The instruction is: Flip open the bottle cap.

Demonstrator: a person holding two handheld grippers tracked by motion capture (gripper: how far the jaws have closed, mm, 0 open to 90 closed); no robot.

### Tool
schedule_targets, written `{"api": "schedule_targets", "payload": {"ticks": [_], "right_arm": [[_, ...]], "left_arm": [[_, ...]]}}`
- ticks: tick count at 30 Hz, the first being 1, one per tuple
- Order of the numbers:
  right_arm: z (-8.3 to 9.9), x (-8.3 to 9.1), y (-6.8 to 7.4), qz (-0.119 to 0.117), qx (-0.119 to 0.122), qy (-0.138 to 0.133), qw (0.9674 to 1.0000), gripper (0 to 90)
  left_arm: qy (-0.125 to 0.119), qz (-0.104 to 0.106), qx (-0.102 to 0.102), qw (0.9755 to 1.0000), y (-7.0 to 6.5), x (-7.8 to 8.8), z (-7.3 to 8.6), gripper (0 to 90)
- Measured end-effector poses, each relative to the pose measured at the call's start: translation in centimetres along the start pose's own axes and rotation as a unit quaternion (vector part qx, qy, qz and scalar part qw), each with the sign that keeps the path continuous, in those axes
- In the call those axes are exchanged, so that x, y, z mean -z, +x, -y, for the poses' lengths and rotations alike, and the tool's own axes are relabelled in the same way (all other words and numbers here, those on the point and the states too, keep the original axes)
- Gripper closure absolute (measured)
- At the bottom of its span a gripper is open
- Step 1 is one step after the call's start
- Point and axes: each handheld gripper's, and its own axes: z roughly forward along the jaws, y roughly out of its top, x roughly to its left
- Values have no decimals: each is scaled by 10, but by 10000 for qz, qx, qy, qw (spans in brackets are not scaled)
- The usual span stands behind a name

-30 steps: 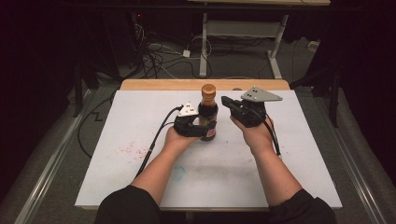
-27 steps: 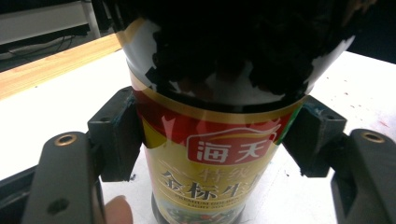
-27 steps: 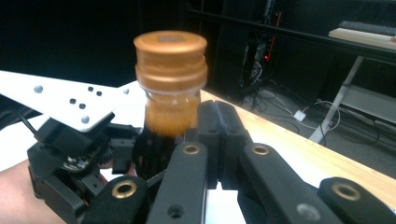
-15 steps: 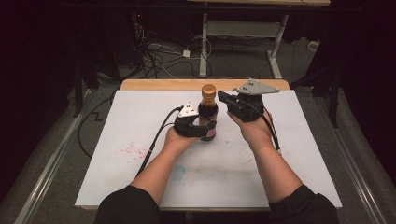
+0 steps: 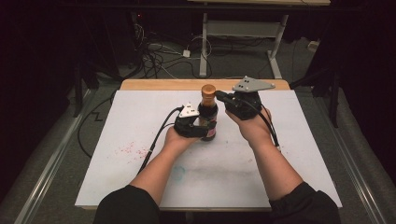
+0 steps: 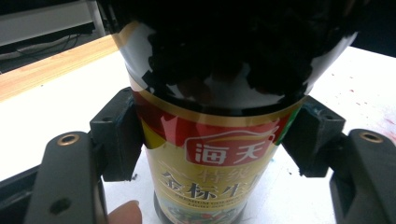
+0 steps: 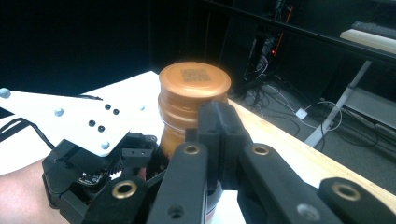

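Half the bottle point(image 6: 215, 154) blacked out

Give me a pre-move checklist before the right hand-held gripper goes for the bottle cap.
1. Left hand-held gripper clamped on the sauce bottle, pads on both sides of the label: ok.
2. Bottle upright on the white table: ok.
3. Bronze cap on and unobstructed: ok.
4. Right hand-held gripper jaws open to take the cap: not ok, they are shut together in front of the neck.
5. Cap loose or tight: cannot tell.
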Motion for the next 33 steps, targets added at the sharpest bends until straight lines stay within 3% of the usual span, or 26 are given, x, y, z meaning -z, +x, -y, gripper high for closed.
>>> {"api": "schedule_targets", "payload": {"ticks": [16,27,29,30,33], "right_arm": [[-5,0,1,45,33,174,9998,900],[-11,0,2,91,131,302,9994,900],[-18,6,2,-69,-83,-108,9999,900],[-38,13,9,-109,131,-400,9991,900],[-52,18,15,-64,231,-497,9985,900]], "left_arm": [[130,-129,-163,9997,-3,-1,-1,296],[119,-155,-135,9997,-2,-2,-1,302],[128,-176,-202,9996,-5,-4,0,303],[95,-167,-232,9995,-6,-5,1,299],[116,-193,-199,9995,-7,-5,1,295]]}}
